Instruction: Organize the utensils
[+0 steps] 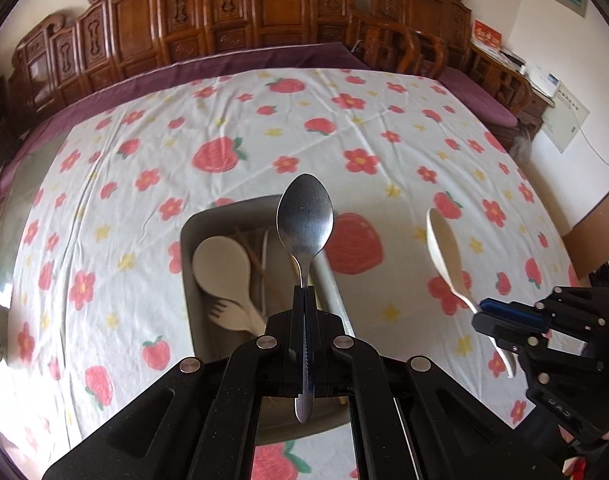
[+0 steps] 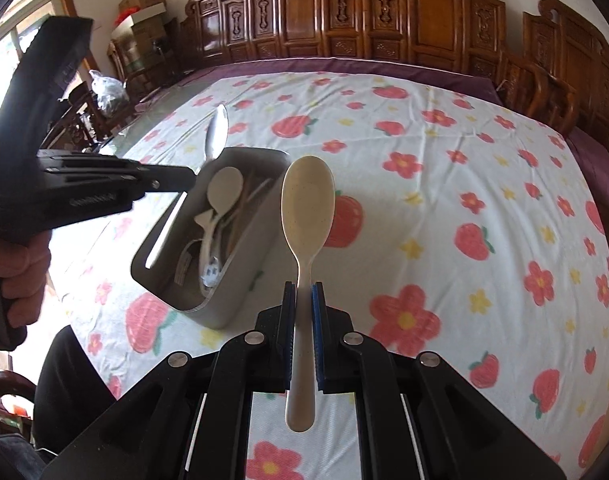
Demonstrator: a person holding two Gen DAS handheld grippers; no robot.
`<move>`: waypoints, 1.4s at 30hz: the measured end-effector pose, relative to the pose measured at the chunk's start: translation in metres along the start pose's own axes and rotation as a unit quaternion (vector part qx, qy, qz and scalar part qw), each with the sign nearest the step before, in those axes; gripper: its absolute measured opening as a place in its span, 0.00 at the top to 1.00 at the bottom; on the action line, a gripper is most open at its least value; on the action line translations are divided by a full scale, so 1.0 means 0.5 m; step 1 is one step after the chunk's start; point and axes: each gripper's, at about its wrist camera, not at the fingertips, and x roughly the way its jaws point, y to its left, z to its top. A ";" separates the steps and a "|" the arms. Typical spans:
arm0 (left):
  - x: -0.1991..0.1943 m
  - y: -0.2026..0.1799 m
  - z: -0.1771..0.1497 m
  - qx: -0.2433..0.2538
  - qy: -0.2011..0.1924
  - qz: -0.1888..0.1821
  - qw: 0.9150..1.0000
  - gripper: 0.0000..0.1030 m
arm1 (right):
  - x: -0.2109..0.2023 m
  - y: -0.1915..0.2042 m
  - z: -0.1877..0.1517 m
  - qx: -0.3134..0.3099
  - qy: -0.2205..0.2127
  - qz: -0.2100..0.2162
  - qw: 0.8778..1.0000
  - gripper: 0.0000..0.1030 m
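My left gripper (image 1: 304, 292) is shut on the handle of a metal spoon (image 1: 305, 216), bowl up, held in the air above a grey utensil box (image 1: 196, 224). In that box lie a beige spoon (image 1: 221, 266), a beige fork (image 1: 232, 314) and some sticks. My right gripper (image 2: 303, 286) is shut on the handle of a cream plastic spoon (image 2: 307, 200), bowl up, held to the right of the grey box (image 2: 240, 300). In the left wrist view the right gripper (image 1: 484, 312) with the cream spoon (image 1: 444, 244) shows at the right. In the right wrist view the left gripper (image 2: 192, 178) with the metal spoon (image 2: 217, 132) shows at the left.
A white cloth with strawberries and flowers (image 2: 444, 184) covers the table (image 1: 232, 62). Carved wooden screens (image 2: 384, 12) and chairs (image 1: 400, 46) stand behind its far edge. A hand (image 2: 16, 276) grips the left tool's handle. Boxes and bags (image 2: 140, 4) sit at the far left.
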 end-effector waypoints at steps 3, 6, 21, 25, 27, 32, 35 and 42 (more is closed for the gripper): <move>0.015 0.027 -0.006 -0.016 0.002 0.004 1.000 1.00 | 0.008 0.020 0.015 -0.001 0.001 0.010 1.000 0.91; 0.030 0.051 -0.016 -0.028 0.006 0.000 1.000 1.00 | 0.022 0.048 0.033 -0.007 0.003 0.018 1.000 0.91; -0.035 0.147 -0.062 -0.068 -0.024 -0.002 0.997 1.00 | 0.143 0.135 0.120 0.020 0.023 0.059 0.998 0.91; -0.067 0.160 -0.074 -0.072 -0.035 0.002 0.997 1.00 | 0.162 0.153 0.128 0.018 0.024 0.054 0.998 0.90; -0.084 0.163 -0.080 -0.071 -0.041 0.007 0.997 1.00 | 0.164 0.158 0.131 0.018 0.020 0.054 0.998 0.90; -0.111 0.168 -0.088 -0.073 -0.050 0.014 0.996 1.00 | 0.161 0.158 0.133 0.021 0.016 0.050 0.998 0.90; -0.127 0.164 -0.093 -0.071 -0.056 0.022 0.996 0.98 | 0.141 0.157 0.125 0.013 0.011 0.042 0.999 0.90; -0.186 0.131 -0.110 -0.065 -0.086 0.035 0.994 0.61 | 0.021 0.148 0.086 -0.003 -0.034 0.022 0.999 0.90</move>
